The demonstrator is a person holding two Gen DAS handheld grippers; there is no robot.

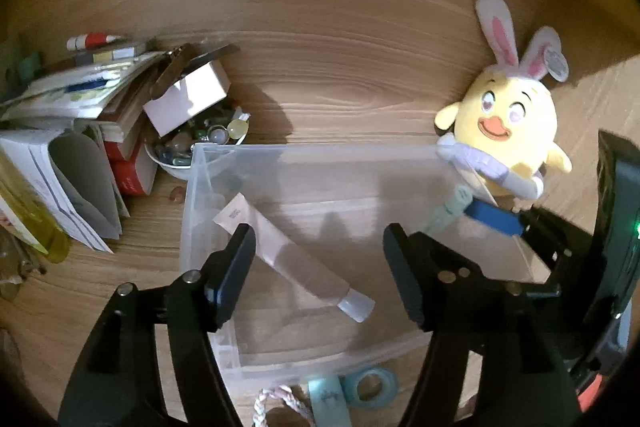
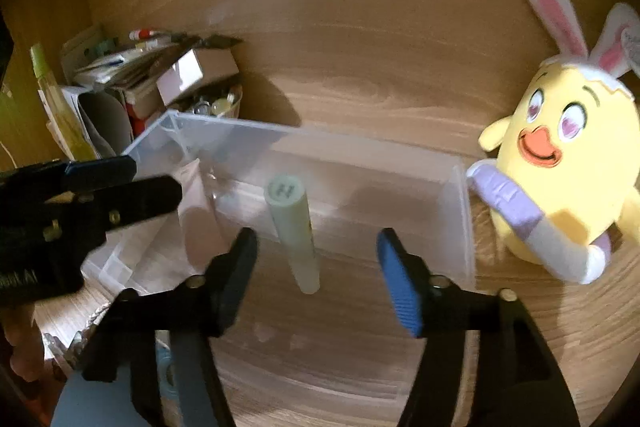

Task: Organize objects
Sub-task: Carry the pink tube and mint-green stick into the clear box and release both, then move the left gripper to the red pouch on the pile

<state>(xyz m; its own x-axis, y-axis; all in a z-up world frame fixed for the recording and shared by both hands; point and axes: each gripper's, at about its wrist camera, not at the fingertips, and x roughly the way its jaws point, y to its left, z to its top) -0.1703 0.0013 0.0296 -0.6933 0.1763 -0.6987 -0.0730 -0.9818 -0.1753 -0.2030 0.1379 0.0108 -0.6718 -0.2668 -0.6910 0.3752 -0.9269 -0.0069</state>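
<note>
Your left gripper (image 1: pixel 320 267) has its jaws apart above the clear bin (image 1: pixel 192 187); a pink tube (image 1: pixel 296 259) lies on the bin floor between them, untouched. Your right gripper (image 2: pixel 318 267) is also spread, with a green tube (image 2: pixel 294 227) loose between its jaws, cap marked "H". The bin's far rim lies just ahead, the plush chick (image 2: pixel 560 163) right of it.
</note>
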